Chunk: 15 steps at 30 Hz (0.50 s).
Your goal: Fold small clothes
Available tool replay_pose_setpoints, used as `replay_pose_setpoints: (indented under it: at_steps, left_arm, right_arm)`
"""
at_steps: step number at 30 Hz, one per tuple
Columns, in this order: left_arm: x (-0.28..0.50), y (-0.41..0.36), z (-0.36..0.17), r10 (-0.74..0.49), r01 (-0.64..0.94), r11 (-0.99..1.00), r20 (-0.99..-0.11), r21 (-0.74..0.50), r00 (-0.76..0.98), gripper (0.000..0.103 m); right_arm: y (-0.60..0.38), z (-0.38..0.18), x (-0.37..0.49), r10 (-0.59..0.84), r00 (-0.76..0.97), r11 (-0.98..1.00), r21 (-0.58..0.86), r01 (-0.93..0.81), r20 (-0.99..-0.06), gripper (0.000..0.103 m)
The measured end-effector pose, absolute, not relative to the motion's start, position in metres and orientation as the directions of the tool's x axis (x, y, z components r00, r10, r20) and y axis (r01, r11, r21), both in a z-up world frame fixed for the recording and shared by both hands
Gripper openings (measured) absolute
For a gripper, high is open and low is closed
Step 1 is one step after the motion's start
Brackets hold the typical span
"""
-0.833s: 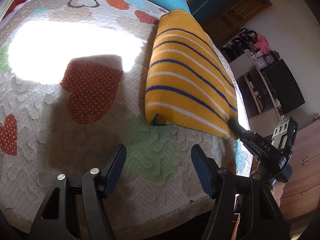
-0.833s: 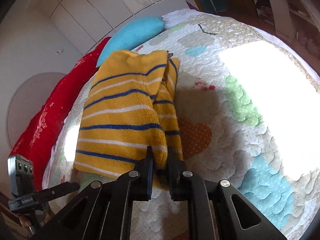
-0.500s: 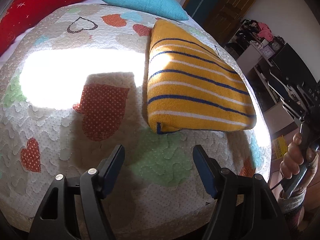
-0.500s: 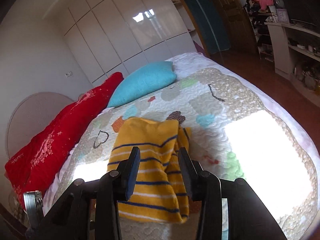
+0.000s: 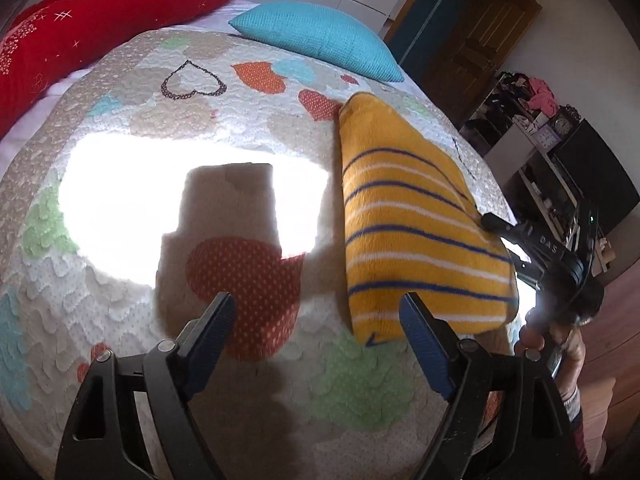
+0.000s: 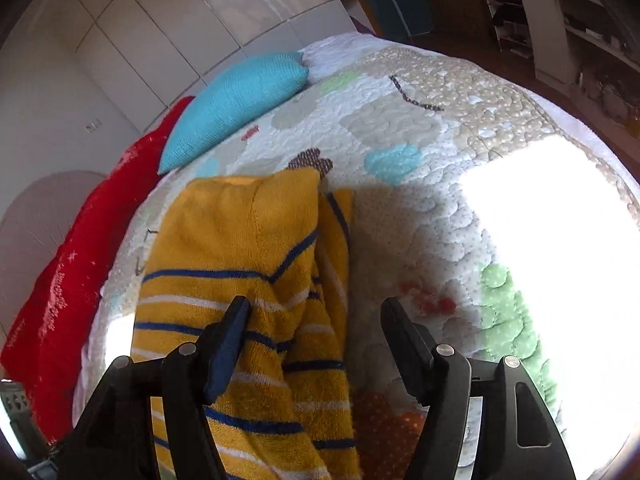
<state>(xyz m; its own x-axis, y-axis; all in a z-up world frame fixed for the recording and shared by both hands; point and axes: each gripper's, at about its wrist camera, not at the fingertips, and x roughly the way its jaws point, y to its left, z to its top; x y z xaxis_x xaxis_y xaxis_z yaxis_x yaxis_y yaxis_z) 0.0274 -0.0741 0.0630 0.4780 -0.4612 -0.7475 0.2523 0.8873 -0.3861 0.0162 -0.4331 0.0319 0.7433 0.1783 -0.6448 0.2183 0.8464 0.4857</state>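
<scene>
Your right gripper (image 6: 314,344) jaws are opening, its frame hiding the yellow striped garment's (image 6: 248,240) near edge; your left gripper (image 5: 316,336) is opening, empty.

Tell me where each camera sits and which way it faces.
Left wrist: on the left gripper, jaws opening over the heart-patterned quilt; the right gripper and a hand show at right.
Right wrist: on the right gripper, jaws opening above the yellow striped fleece garment.
Shared: garment, quilt, turquoise cushion, red pillow.
</scene>
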Motion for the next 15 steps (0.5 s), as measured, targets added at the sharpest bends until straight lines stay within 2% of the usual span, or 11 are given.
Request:
replay_pose_setpoints:
  at_steps: [2,4,6,7,11,15]
  left_arm:
    - [0.047,-0.084,0.064,-0.483,0.267,0.876,-0.727,-0.403,0.488,0.087]
    - [0.067,-0.1,0.06,-0.508,0.285,0.861,-0.722,-0.421,0.469,0.088]
    - [0.084,-0.121,0.052,-0.53,0.294,0.848,-0.734,-0.442,0.425,0.087]
    - [0.091,-0.131,0.046,-0.523,0.288,0.852,-0.752,-0.438,0.402,0.087]
    - [0.098,-0.164,0.023,-0.521,0.314,0.846,-0.797,-0.432,0.306,0.088]
    - [0.087,-0.159,0.034,-0.499,0.297,0.861,-0.799,-0.413,0.336,0.088]
  right_arm:
    - [-0.438,0.037,0.018,0.156,0.745,0.853,0.469,0.229,-0.649,0.08]
    - [-0.44,0.032,0.029,0.136,0.717,0.864,0.436,0.252,-0.684,0.08]
    - [-0.438,0.021,0.038,0.18,0.693,0.861,0.453,0.232,-0.698,0.058]
    - [-0.436,0.015,0.042,0.23,0.686,0.848,0.488,0.207,-0.69,0.04]
    - [-0.44,0.003,0.046,0.237,0.696,0.817,0.527,0.236,-0.678,0.039]
    - [-0.445,0.007,0.035,0.221,0.699,0.807,0.53,0.261,-0.68,0.049]
